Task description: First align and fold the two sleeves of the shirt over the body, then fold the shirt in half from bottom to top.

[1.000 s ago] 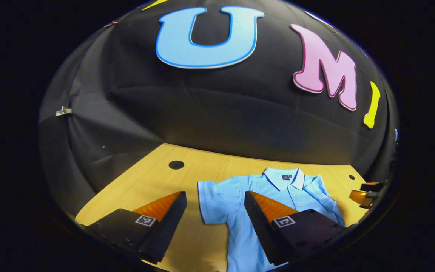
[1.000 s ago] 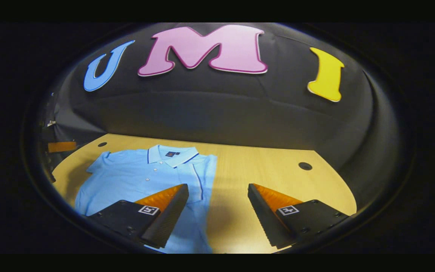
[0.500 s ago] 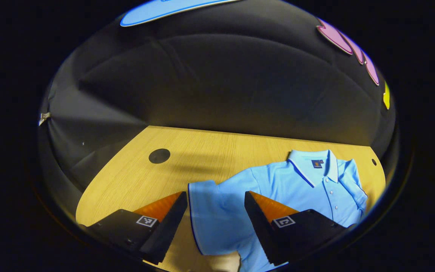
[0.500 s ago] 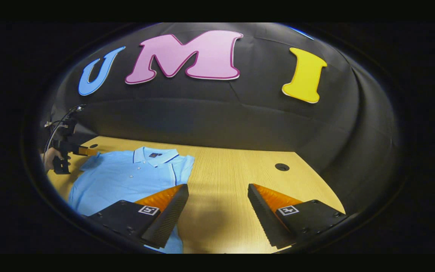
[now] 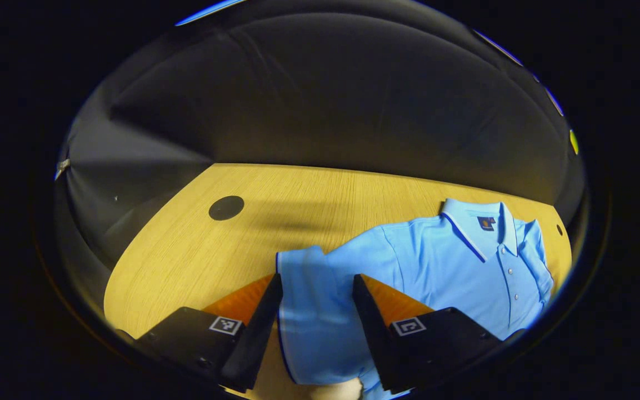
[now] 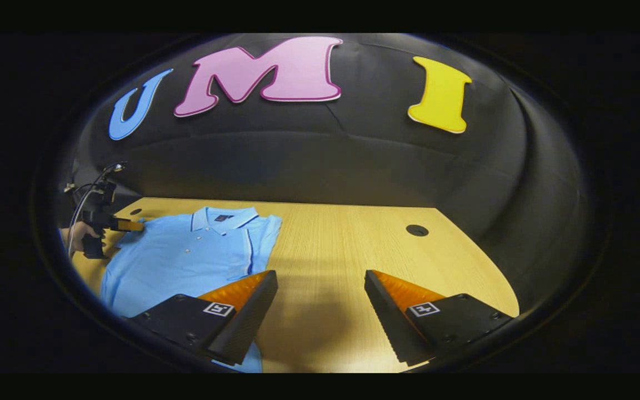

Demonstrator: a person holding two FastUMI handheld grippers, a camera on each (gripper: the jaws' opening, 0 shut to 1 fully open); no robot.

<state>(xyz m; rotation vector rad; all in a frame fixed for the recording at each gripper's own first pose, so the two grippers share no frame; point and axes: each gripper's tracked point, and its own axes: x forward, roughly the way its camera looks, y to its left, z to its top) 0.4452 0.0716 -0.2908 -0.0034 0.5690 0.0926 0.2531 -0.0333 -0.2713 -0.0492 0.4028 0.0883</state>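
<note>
Lying flat on the wooden table [image 5: 186, 255], one light blue shirt [image 5: 442, 266] runs lengthwise with its collar toward the booth wall; its collar label is too small to read. The left gripper [image 5: 315, 303] straddles one sleeve [image 5: 309, 294], spread, not pinching. The right gripper [image 6: 321, 294] gapes over bare table, beside the shirt

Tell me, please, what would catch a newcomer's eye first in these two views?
The light blue polo shirt stands out, lying flat with its collar toward the booth wall on the pale wooden table. In the left gripper view, the left gripper straddles the shirt's sleeve, fingers parted on either side of it. In the right gripper view, the right gripper hangs open over bare table beside the shirt's other edge.
</note>
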